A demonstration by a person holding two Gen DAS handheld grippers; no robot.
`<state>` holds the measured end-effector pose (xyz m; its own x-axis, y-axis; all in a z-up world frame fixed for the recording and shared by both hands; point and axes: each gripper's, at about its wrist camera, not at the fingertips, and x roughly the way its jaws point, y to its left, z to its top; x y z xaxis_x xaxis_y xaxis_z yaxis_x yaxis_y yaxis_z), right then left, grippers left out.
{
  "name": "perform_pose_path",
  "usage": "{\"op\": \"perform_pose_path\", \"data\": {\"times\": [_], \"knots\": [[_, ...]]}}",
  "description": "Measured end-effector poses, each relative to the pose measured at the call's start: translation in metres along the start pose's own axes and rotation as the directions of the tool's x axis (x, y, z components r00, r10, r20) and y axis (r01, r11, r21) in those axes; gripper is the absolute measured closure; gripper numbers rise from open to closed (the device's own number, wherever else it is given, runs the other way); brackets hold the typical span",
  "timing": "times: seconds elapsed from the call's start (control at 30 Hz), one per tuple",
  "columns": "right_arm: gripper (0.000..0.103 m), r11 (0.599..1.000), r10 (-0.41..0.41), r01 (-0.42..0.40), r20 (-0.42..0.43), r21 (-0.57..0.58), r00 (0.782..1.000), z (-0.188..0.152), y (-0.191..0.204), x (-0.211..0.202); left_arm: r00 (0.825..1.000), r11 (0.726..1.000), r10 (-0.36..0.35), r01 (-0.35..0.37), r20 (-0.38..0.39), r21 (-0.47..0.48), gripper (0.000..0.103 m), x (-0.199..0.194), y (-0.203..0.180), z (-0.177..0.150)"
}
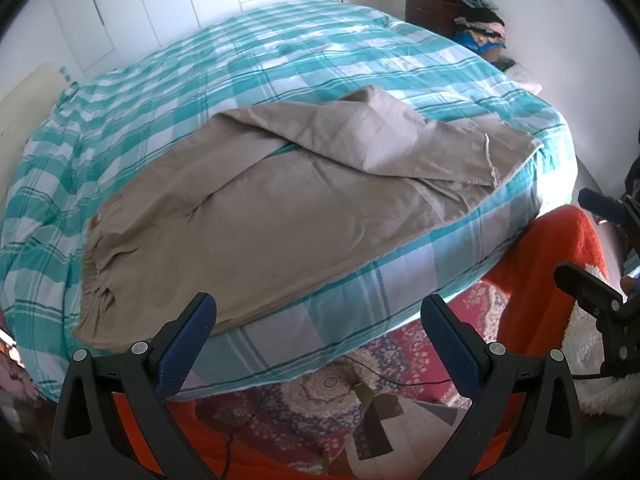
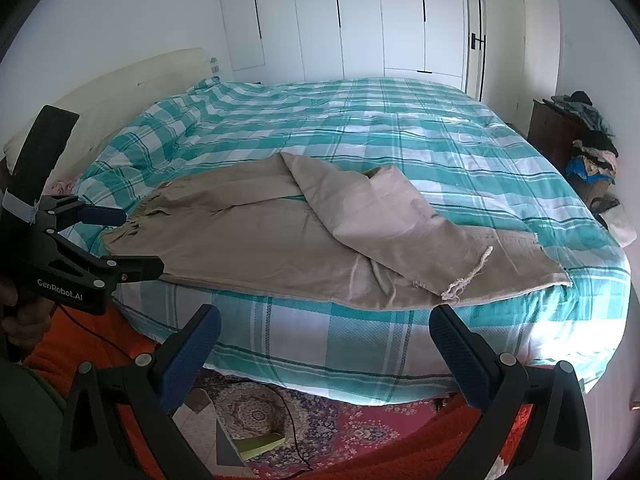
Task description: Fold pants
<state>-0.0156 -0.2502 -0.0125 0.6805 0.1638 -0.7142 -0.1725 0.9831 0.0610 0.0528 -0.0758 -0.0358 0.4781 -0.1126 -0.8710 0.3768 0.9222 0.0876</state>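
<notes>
Two grippers hover off the near edge of the bed (image 2: 320, 344), both spread wide and holding nothing. The right gripper (image 2: 325, 340) has its blue pads apart over the bed's side, just short of the frayed hem; the left gripper (image 1: 318, 328) sits likewise, nearest the waistband end, touching no cloth. Beyond them the beige pants (image 2: 280, 240) lie lengthwise along the near edge of the checked cover, elastic waistband (image 2: 140, 212) to the left and leg hems (image 2: 500, 264) to the right. One leg is thrown crookedly over the other, so the legs do not match. To do this step well, I judge it best to pinch the upper leg at its hem, lift it low and lay it seam to seam on the lower one. Farther off, white wardrobes (image 2: 360, 20) line the wall.
</notes>
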Motion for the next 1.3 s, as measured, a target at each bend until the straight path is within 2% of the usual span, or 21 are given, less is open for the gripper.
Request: {"op": "perform_pose_path", "data": {"times": [0.83,1.3], "knots": [[0.0,1.0,0.001,-0.001,-0.006,0.0,1.0,0.0,-0.002,0.002,1.0,1.0,-0.005,0.005,0.007,-0.006,0.001,-0.002,-0.007,0.001],[0.0,1.0,0.001,-0.001,-0.023,-0.007,1.0,-0.002,-0.001,0.008,1.0,0.999,-0.013,0.013,0.009,-0.044,0.001,-0.002,0.004,-0.002]]}}
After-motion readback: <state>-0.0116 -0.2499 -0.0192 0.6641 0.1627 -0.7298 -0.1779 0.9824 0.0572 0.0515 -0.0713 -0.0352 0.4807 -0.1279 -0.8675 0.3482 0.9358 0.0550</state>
